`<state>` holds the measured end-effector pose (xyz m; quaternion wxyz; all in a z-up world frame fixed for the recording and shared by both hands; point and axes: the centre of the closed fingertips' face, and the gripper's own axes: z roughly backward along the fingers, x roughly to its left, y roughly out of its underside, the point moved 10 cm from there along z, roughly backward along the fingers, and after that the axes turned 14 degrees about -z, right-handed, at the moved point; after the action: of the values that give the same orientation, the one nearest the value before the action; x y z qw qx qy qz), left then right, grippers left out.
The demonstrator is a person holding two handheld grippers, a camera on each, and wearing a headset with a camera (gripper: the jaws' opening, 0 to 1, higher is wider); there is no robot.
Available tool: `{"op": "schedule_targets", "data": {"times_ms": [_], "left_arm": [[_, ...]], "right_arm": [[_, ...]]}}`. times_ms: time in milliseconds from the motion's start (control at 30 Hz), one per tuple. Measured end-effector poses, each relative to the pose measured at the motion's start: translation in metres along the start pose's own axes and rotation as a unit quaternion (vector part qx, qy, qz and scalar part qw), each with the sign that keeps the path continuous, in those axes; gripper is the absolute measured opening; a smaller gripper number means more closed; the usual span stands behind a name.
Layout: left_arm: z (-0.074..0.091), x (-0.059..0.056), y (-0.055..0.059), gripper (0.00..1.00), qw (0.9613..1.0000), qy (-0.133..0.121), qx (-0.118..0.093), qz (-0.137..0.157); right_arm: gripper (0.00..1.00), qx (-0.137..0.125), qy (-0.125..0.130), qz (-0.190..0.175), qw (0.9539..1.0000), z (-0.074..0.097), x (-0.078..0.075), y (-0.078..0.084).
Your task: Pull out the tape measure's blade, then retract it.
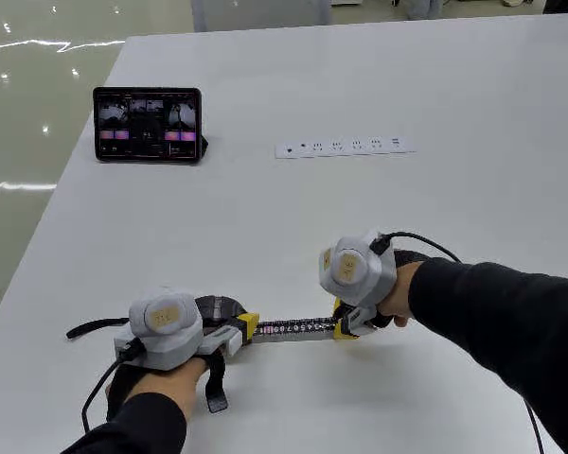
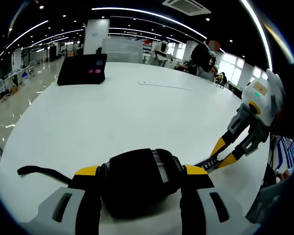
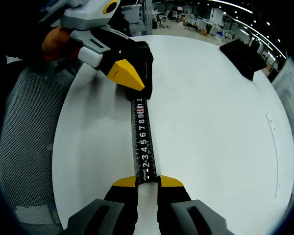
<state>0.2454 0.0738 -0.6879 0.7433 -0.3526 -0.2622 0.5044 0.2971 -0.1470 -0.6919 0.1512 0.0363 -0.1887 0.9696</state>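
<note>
White table (image 1: 379, 95) in a bright open hall, tablet (image 1: 148, 124) near its left edge, power strip (image 1: 345, 147) mid-table, left gripper (image 1: 244, 329) clamped around the black tape measure case (image 2: 139, 183) by the front edge, right gripper (image 3: 148, 182) pinching the end of the blade (image 3: 143, 147), a short length drawn out.

Your headset looks steeply down on the counter (image 1: 379, 85) from above the near side of the tape measure (image 1: 222, 310), with the tablet (image 1: 148, 124) well beyond it. Your left gripper view sits low and hard against the tape measure, facing across the counter past it toward that tablet. Your right gripper view rides low and close too, looking straight along the blade (image 3: 143, 142) back at the tape measure. All three views share the blade and the tablet.
</note>
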Motion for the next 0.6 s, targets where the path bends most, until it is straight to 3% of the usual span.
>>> {"op": "schedule_targets", "data": {"times_ms": [167,433,600], "left_arm": [[-0.0004,-0.0005,0.0002,0.61,1.0,0.0,0.002,-0.004],[-0.0005,-0.0007,0.0,0.61,1.0,0.001,0.005,-0.005],[-0.0006,-0.0002,0.0001,0.61,1.0,0.002,0.006,-0.006]], "right_arm": [[0.11,0.0,0.002,-0.008,1.0,-0.0021,0.0012,-0.0031],[0.11,-0.001,0.002,0.036,0.9994,-0.0037,0.0039,-0.0067],[0.11,-0.021,-0.001,0.048,0.9986,-0.0055,0.005,-0.0093]]}}
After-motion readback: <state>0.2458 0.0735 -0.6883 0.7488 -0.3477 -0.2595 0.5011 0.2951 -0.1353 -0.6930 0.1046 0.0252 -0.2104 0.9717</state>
